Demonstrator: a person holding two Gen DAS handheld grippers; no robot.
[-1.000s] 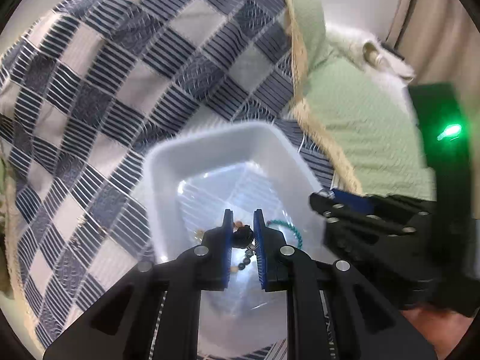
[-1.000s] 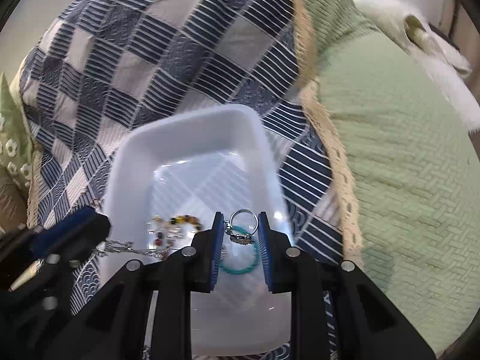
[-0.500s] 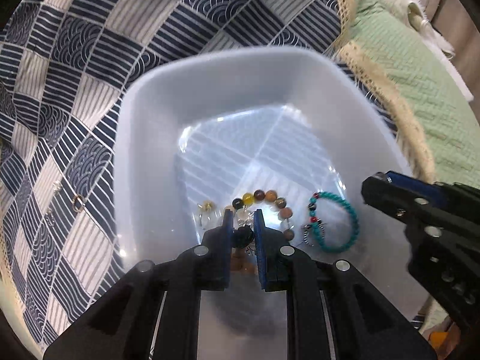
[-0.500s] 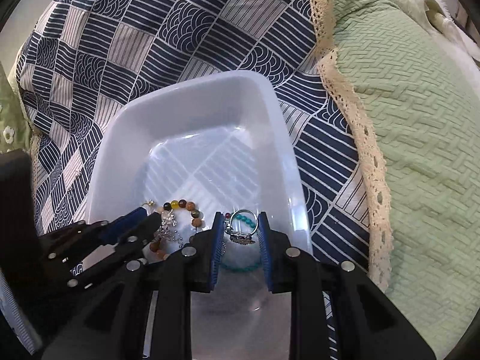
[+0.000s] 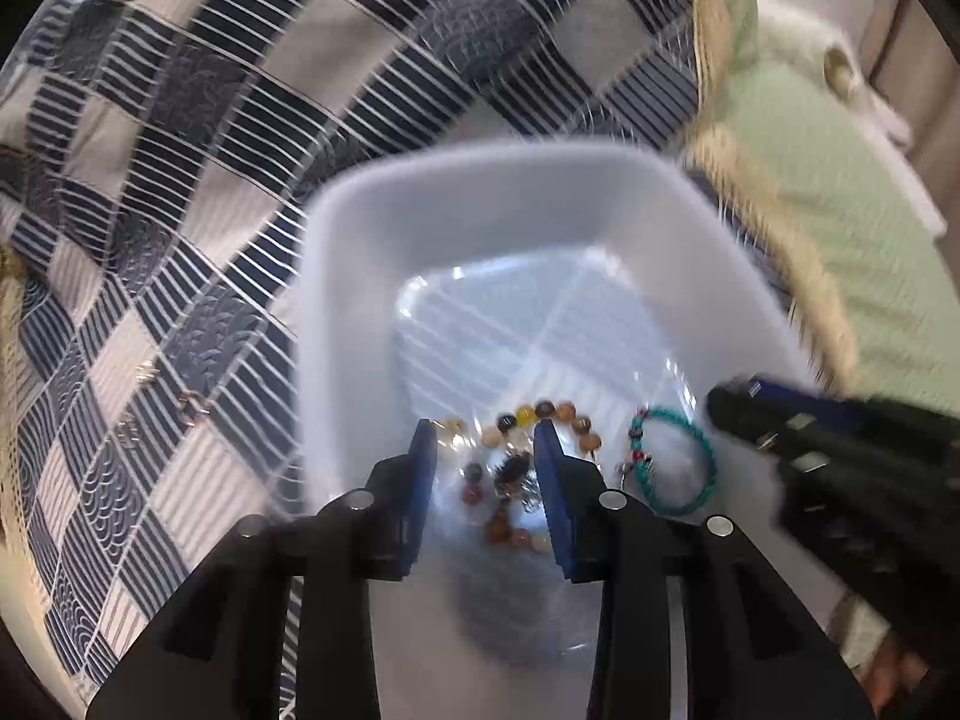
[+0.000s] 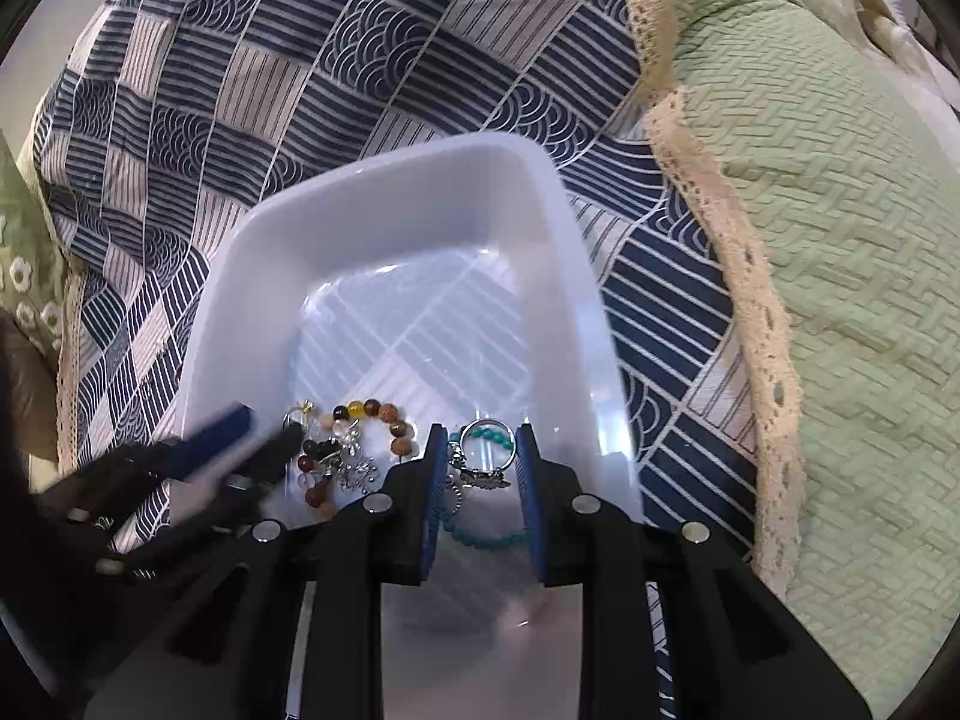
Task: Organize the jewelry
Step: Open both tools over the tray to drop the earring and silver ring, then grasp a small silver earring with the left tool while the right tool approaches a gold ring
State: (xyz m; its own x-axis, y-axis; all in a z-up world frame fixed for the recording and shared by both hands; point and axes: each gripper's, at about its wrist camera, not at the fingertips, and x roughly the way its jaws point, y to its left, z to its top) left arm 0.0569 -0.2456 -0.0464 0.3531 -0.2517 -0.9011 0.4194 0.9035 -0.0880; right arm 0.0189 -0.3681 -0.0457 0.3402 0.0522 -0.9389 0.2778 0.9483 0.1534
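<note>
1. Left hand-held gripper [image 5: 483, 450] released, blue-padded fingers spread above a bracelet of mixed amber, brown and dark round beads [image 5: 543, 414]; nothing grasped.
2. Right hand-held gripper [image 6: 480, 456] parted around a silver ring with a small metal charm [image 6: 483, 462]; cannot tell whether the pads touch it or merely frame it.
3. Turquoise beaded bracelet [image 6: 480, 531] lying on the tray floor beneath that ring, just right of the mixed-bead bracelet.
4. All of these inside a white translucent rectangular plastic tray [image 6: 384, 204], gathered at its near end.
5. Tray resting on a navy-and-cream patchwork cloth with wave and stripe patterns [image 6: 252, 78].
6. Pale green quilted bedspread with a cream lace edge [image 6: 840, 240] to the right.
7. Few small metal pieces [image 5: 192, 405] lying on the cloth left of the tray, blurred.
</note>
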